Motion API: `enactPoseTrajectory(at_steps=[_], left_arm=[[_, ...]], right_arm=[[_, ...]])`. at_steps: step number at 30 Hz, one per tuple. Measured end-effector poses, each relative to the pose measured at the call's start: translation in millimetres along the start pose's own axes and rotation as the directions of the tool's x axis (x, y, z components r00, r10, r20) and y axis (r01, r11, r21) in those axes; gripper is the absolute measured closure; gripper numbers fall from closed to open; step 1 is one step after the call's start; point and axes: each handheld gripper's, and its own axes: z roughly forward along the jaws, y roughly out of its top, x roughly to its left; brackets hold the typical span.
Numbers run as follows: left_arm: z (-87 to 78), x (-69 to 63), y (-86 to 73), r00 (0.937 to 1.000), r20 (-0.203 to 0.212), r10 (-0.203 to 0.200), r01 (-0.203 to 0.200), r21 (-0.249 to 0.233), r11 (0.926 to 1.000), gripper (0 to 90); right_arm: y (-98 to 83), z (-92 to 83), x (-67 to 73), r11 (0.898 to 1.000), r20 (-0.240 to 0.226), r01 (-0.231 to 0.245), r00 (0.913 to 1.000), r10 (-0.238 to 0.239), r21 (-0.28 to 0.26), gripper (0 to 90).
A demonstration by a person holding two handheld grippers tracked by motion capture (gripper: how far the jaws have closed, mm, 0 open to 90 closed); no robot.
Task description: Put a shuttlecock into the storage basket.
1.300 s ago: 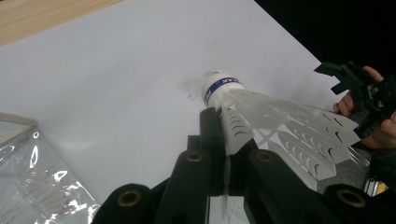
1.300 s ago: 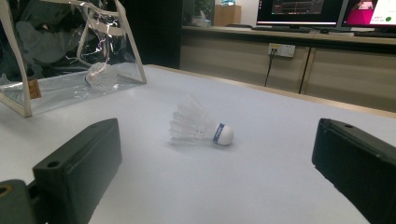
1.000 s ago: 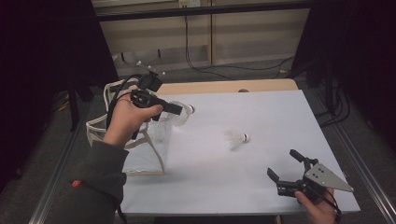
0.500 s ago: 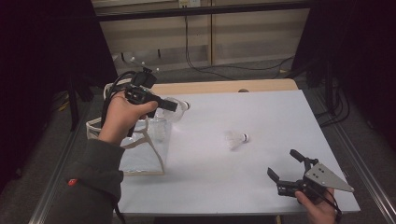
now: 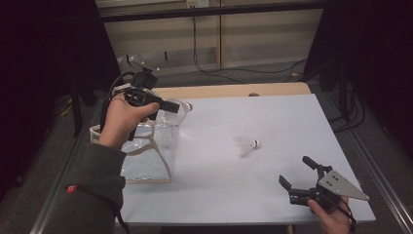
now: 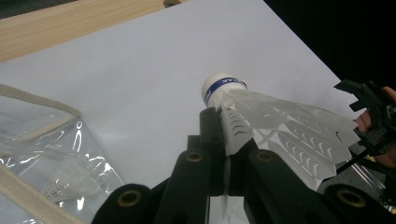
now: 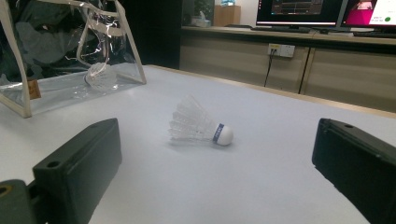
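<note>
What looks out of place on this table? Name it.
Nothing is damaged or spilled. One shuttlecock lies loose on its side on the white table, apart from the clear bag. The left gripper holds another shuttlecock over the bag.

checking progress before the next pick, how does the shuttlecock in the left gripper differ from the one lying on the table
The held shuttlecock is clamped by its feather skirt in the shut left gripper, up off the table beside the clear bag; the loose shuttlecock lies on its side on the white table, untouched, ahead of the open right gripper. Both are white, with a blue band around the cork.
</note>
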Motion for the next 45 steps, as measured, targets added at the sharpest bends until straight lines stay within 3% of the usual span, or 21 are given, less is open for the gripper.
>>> enactPoseTrajectory(at_steps=[20, 45], left_arm=[[-13.4, 13.2, -3.0, 0.9987, -0.035, -0.036, 0.036, -0.024, 0.9991, 89.7], [-26.2, 22.6, -2.7, 0.9969, -0.060, -0.050, 0.049, -0.028, 0.9984, 89.7]], right_arm=[[0.3, -0.3, 0.1, 1.000, 0.002, 0.003, 1.0000, -0.003, 0.002, 1.4], [0.5, -0.6, -0.1, 1.000, 0.003, 0.001, 1.0000, -0.001, 0.000, 1.4]])
